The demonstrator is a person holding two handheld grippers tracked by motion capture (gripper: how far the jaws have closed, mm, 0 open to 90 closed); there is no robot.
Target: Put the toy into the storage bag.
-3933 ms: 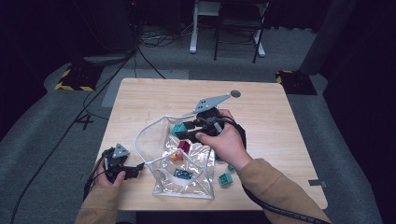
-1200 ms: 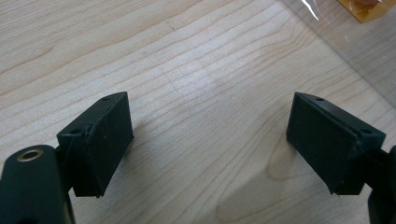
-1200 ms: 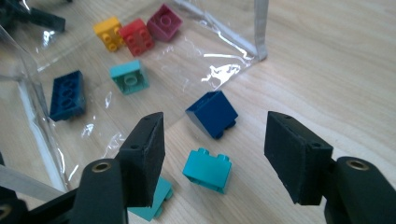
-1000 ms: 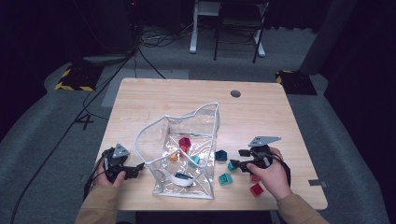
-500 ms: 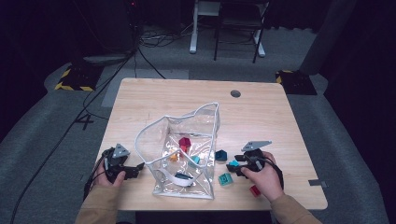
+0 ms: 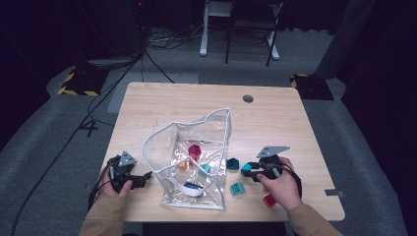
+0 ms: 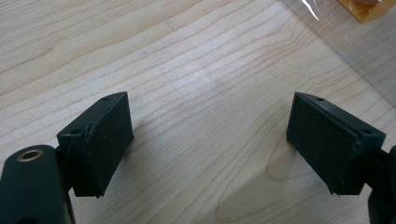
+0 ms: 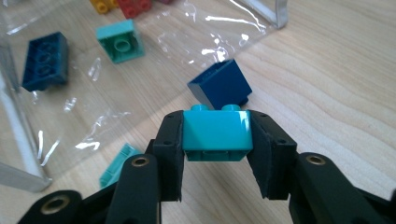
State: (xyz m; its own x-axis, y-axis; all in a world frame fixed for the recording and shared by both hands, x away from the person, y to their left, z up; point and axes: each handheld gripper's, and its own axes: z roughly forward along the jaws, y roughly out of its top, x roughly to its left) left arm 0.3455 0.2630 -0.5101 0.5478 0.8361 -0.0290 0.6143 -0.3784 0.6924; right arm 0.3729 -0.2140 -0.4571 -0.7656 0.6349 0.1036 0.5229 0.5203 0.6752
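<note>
At the lower left of the high view, the left hand-held gripper (image 6: 143,178) rests low over the pale wooden worktop (image 6: 177,101), held in the person's left hand (image 6: 116,186). In the left gripper view its two black jaws stand wide apart with bare wood grain between them, so it is released and holds nothing. Its tips point toward the clear plastic bag with a white rim (image 6: 169,135) that stands open in the middle of the frame, just beside them.

Inside the bag lie a dark red brick (image 6: 194,149), a small orange brick (image 6: 183,165) and a turquoise piece (image 6: 206,168); a dark blue brick (image 6: 193,186) sits nearer the bottom edge.

Right of the bag, on the bare wood, a dark blue brick with a slanted face (image 6: 232,163) lies near a light green square brick (image 6: 238,189), which is a little lower in the frame.

Further right, the right hand-held gripper (image 6: 252,170) has just been closing its jaws, and it is clenched on a turquoise studded brick (image 6: 247,168). In the right gripper view that brick (image 8: 216,129) sits squarely between the two black pads, studs pointing away from the camera, with the slanted dark blue brick (image 8: 220,84) just beyond it. A small red brick (image 6: 269,200) lies at the lower right, just beside the person's right hand (image 6: 282,187).
</note>
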